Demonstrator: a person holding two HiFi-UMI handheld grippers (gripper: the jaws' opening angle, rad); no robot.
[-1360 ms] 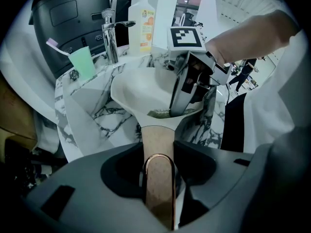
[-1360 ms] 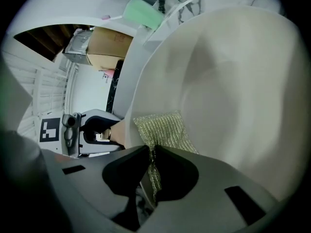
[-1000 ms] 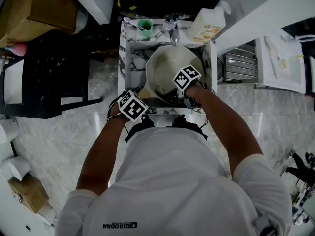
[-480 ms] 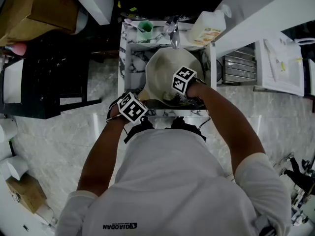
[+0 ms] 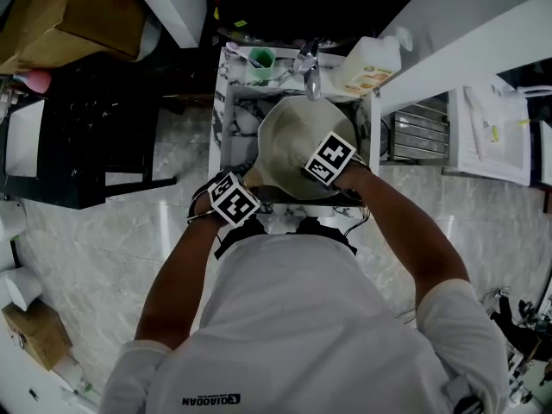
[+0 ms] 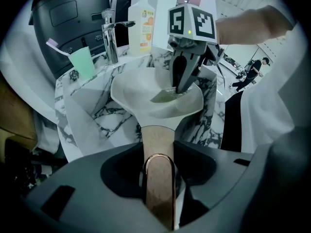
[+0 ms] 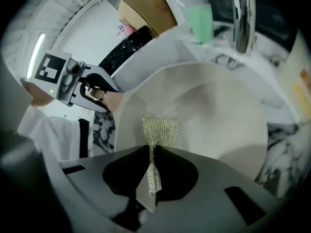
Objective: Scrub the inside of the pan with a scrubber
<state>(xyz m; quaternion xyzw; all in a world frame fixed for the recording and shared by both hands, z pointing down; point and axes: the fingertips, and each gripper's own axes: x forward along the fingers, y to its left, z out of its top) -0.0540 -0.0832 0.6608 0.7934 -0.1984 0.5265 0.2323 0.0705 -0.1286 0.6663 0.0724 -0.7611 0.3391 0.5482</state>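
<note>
A cream pan (image 5: pixel 289 132) sits tilted in the marble sink (image 5: pixel 226 119). Its wooden handle (image 6: pixel 157 142) is clamped in my left gripper (image 6: pixel 159 166), which is shut at the sink's near-left edge. My right gripper (image 7: pixel 150 152) is shut on a thin yellow-green mesh scrubber (image 7: pixel 159 130). The scrubber's free end lies against the pan's inner wall on the near side. In the left gripper view the right gripper (image 6: pixel 183 84) reaches down into the pan bowl (image 6: pixel 146 89). In the head view the marker cubes of both grippers hide the jaws.
A chrome faucet (image 5: pixel 309 61) hangs over the pan's far rim. A green cup (image 5: pixel 261 57) with a toothbrush stands at the back left, and a soap bottle (image 5: pixel 371 57) at the back right. A dark cabinet (image 5: pixel 86 136) flanks the sink on the left.
My right gripper has shifted a little inside the pan with the scrubber, towards the near right. The left gripper has kept its hold on the handle. The head view has drifted slightly.
</note>
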